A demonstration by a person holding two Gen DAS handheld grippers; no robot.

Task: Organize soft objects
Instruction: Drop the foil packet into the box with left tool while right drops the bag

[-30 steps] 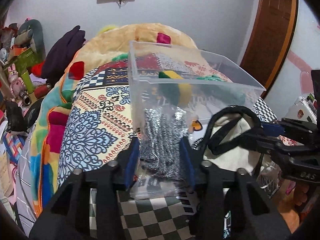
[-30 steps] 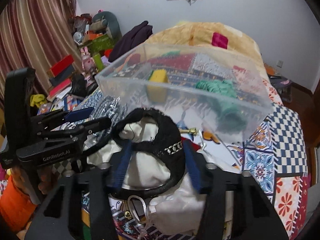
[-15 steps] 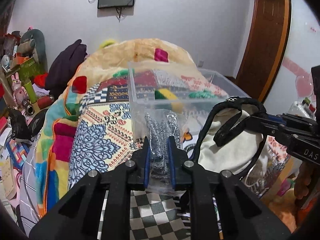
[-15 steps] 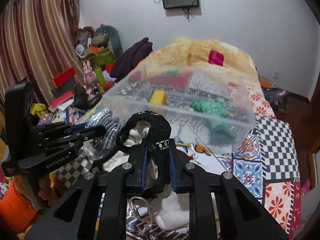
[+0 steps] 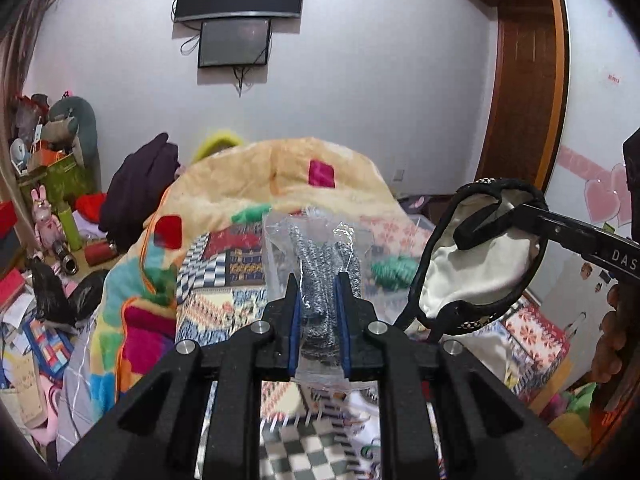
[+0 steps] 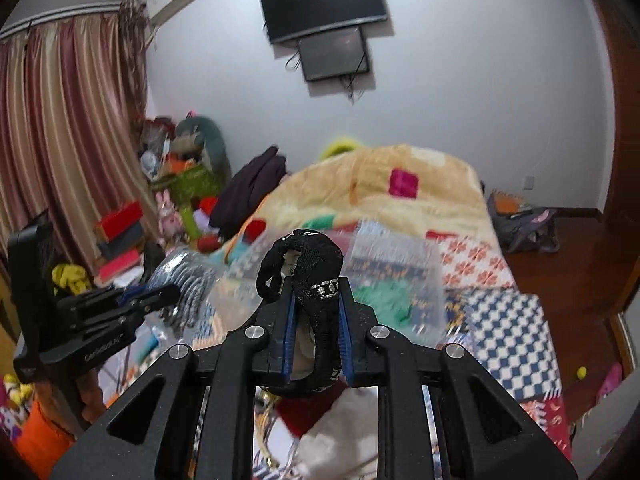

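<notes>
My left gripper (image 5: 319, 286) is shut on a clear plastic bag of grey-and-white knitted fabric (image 5: 328, 264) and holds it raised above the bed; the bag also shows in the right wrist view (image 6: 185, 280). My right gripper (image 6: 316, 300) is shut on the black strap (image 6: 316, 276) of a cream cloth bag, lifted up; the cream bag hangs from it in the left wrist view (image 5: 480, 264). A clear plastic bin (image 6: 400, 264) with green yarn (image 6: 382, 298) inside sits on the bed beyond both grippers.
The bed carries a patchwork sheet (image 6: 508, 320) and a heaped cream blanket (image 5: 280, 176). Dark clothes (image 5: 136, 188), boxes and toys (image 6: 120, 228) crowd the left side. A wooden door (image 5: 524, 92) stands at the right. Screens (image 5: 236, 40) hang on the wall.
Both grippers closed, the left on the bag of knitted fabric, the right on the black strap, and both lifted their loads well above the bed and bin.
</notes>
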